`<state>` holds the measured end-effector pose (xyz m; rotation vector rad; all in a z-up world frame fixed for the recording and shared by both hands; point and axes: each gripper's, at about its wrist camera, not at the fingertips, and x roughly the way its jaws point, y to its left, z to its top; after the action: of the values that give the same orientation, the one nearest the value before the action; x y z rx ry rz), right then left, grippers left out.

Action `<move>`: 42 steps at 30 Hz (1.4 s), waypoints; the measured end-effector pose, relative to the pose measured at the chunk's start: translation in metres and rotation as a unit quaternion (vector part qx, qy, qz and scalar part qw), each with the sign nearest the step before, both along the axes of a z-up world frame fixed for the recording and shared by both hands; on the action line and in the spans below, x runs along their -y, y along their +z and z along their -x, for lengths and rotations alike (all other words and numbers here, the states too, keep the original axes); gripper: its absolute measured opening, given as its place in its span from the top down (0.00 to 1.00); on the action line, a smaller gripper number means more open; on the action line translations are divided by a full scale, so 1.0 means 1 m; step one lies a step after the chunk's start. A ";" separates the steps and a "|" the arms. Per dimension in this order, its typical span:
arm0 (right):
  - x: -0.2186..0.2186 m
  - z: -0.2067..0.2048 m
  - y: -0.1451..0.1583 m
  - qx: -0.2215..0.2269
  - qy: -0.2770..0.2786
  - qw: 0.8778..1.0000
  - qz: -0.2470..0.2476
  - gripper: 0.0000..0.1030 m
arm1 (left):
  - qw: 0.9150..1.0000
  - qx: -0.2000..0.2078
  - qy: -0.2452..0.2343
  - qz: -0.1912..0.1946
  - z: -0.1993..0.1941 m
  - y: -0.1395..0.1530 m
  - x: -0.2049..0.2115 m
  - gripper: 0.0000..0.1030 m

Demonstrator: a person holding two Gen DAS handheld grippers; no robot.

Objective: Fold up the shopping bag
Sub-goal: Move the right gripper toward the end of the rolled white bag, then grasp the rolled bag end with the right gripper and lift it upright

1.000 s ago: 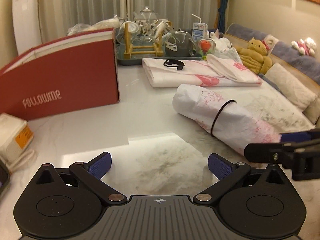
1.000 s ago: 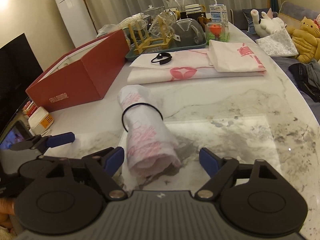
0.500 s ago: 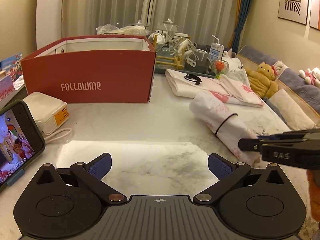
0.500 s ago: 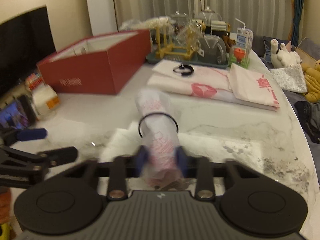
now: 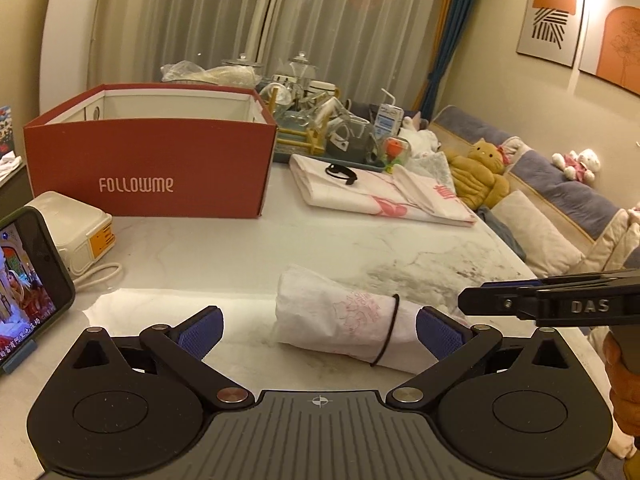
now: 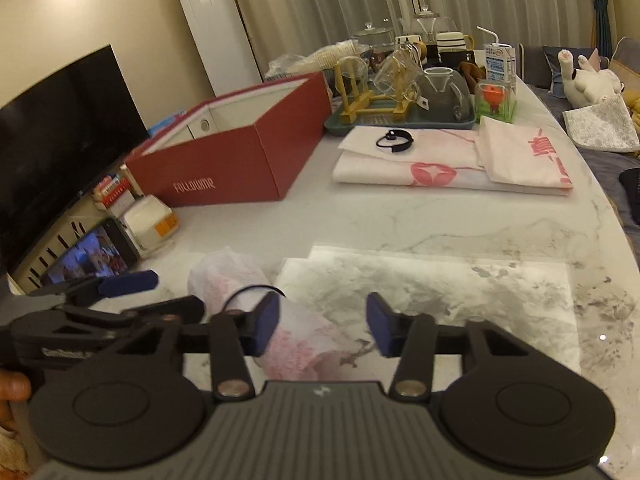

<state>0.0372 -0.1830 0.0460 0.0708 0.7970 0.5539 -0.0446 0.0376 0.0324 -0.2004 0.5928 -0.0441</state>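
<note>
A white shopping bag with pink print (image 5: 340, 316) (image 6: 296, 332) is rolled into a tube, with a black elastic band (image 5: 387, 334) (image 6: 256, 290) around it. It lies on the marble table (image 5: 360, 240). My left gripper (image 5: 320, 334) (image 6: 179, 291) is open and the roll lies across the gap between its fingers, untouched. My right gripper (image 6: 323, 328) (image 5: 472, 300) sits at the roll's near end. Its jaws are opening: the roll's end is between them beside the left pad (image 6: 266, 326), and the right pad stands apart from it.
A red open box (image 5: 152, 168) (image 6: 240, 160) stands at the back left. Flat folded bags (image 5: 380, 196) (image 6: 440, 164) with a spare black band (image 6: 394, 142) lie behind, before a tray of glassware (image 6: 400, 120). A phone (image 5: 24, 280) and a white device (image 5: 76, 228) sit left; a sofa lies right.
The right gripper closed on the roll's near end half a second ago and has since parted from it. The left gripper swung round, so the roll now lies between its fingers.
</note>
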 end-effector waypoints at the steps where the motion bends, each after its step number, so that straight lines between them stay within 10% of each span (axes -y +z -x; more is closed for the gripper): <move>1: 0.001 0.000 -0.001 -0.002 -0.001 1.000 0.001 0.63 | 1.000 0.004 -0.005 -0.004 0.002 0.001 0.000 0.00; 11: -0.019 0.031 0.011 0.058 0.053 0.997 0.005 0.65 | 0.999 0.051 0.006 0.016 -0.002 0.026 -0.020 0.00; 20: -0.044 0.033 -0.001 0.091 0.065 0.991 0.069 0.76 | 0.995 0.058 -0.077 0.009 0.008 0.020 0.002 0.00; 26: -0.037 0.028 -0.007 0.134 0.073 0.983 0.100 0.27 | 0.990 0.057 -0.122 0.049 0.011 0.022 0.007 0.00; 29: -0.041 0.026 -0.011 0.137 0.107 0.978 0.116 0.34 | 0.986 0.041 -0.146 0.075 0.004 0.019 0.014 0.05; 32: -0.052 0.015 -0.027 0.112 0.117 0.975 0.151 0.80 | 0.986 0.015 -0.149 0.074 -0.004 0.011 0.023 0.40; 34: -0.052 0.017 -0.032 0.111 0.124 0.976 0.141 0.86 | 0.989 -0.012 -0.132 0.068 -0.010 0.001 0.023 0.60; 42: -0.041 0.030 -0.027 0.117 0.127 0.977 0.124 0.86 | 0.994 -0.023 -0.089 0.062 -0.015 -0.010 0.015 0.61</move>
<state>0.0067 -0.1422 0.0188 -0.3258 0.6415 0.6848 -0.0299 0.0228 0.0223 -0.2682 0.6536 -0.2501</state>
